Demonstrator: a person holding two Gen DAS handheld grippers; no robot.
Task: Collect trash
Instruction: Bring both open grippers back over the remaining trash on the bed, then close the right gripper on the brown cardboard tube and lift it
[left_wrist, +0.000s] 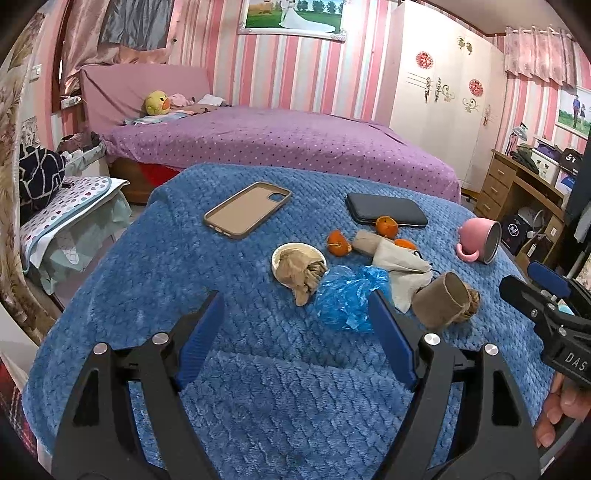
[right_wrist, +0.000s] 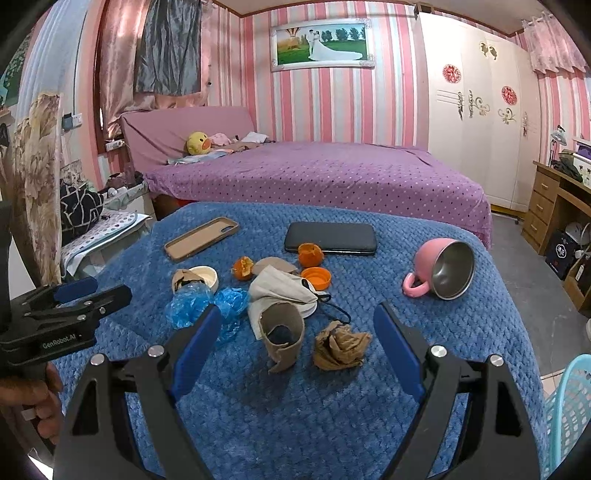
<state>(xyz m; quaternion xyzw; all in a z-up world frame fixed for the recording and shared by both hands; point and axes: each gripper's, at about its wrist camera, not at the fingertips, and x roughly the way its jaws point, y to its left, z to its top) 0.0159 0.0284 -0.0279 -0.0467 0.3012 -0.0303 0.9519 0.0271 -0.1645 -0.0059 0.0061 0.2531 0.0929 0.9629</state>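
On the blue quilted blanket (right_wrist: 258, 424) the litter sits bunched in the middle, which suits a sweep from the near edge: a crumpled brown paper wad (right_wrist: 340, 350), a torn cardboard tube (right_wrist: 282, 332), a beige cloth pouch (right_wrist: 280, 291), blue plastic wrap (right_wrist: 207, 302) and pieces of orange peel (right_wrist: 310, 254). A second brown wad lies in a small white dish (left_wrist: 295, 254). Beyond them lie the keepers (a phone case (left_wrist: 247, 208), a dark phone (right_wrist: 330, 238) and a pink mug (right_wrist: 439, 269) tipped on its side), set well apart from the rubbish.

Both tongs stand wide with nothing between their pads. The right gripper (right_wrist: 297, 350) frames the tube and the paper wad, so I judge one of these the likely first pick. The left gripper (left_wrist: 295, 336) hovers just short of the blue wrap. A pale blue slatted basket (right_wrist: 569, 406) shows at the right edge, probably where the trash goes.
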